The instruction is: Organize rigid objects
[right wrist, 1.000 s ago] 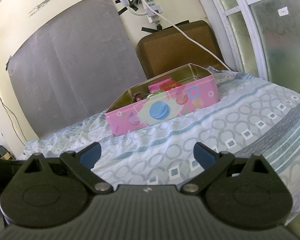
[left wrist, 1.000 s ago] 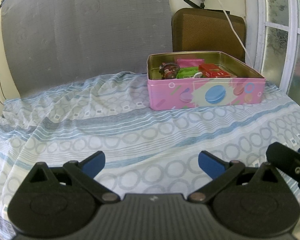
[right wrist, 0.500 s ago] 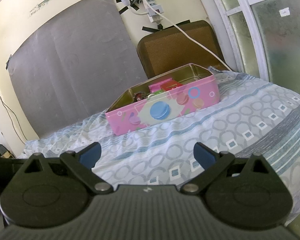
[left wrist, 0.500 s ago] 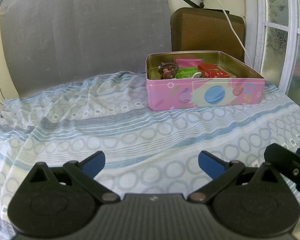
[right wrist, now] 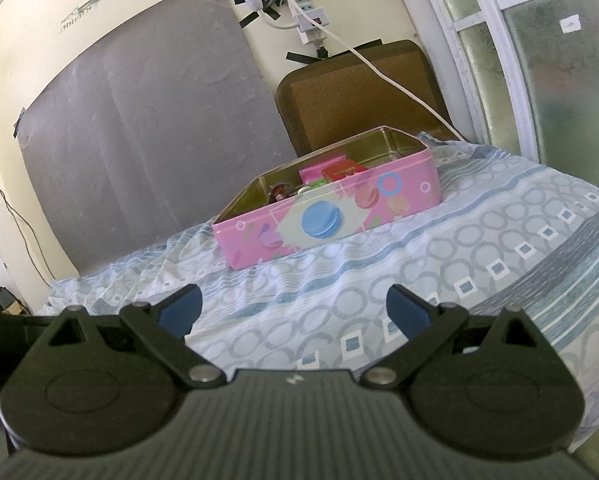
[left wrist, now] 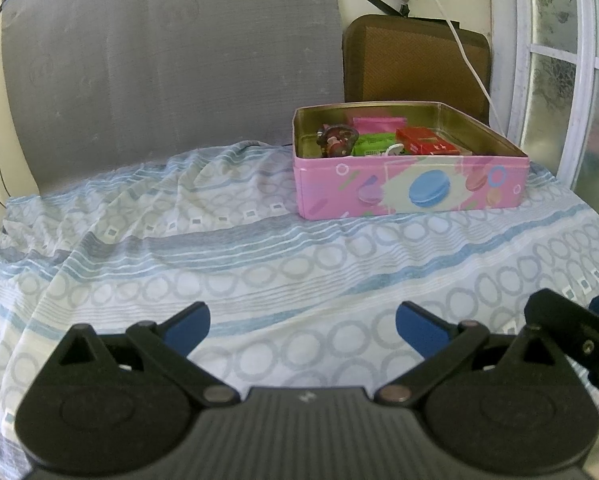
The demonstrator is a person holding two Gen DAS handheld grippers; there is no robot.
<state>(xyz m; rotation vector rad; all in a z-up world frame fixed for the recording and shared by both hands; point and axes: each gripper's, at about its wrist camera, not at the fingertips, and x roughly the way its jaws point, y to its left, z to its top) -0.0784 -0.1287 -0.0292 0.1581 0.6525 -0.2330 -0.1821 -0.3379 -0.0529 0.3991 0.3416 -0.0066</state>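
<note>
A bed [left wrist: 283, 264] under a blue-and-white circle-patterned sheet fills the room in front of you, backed by a grey panel [left wrist: 171, 64] on the wall, a brown cushion [left wrist: 415, 60] and a frosted window [right wrist: 547, 48]. A pink macaron-printed tin [left wrist: 411, 190], lid off, sits on the sheet toward the far right side of the bed, well apart from both tools. Inside it lie a red box [left wrist: 425, 141], a green packet [left wrist: 373, 145], a pink packet [left wrist: 377, 122] and a small dark trinket [left wrist: 336, 140]. Your left tool [left wrist: 301, 322] hovers over the sheet, released, blue pads spread and empty. Your right tool [right wrist: 293, 310] is likewise wide apart, grasping nothing.
</note>
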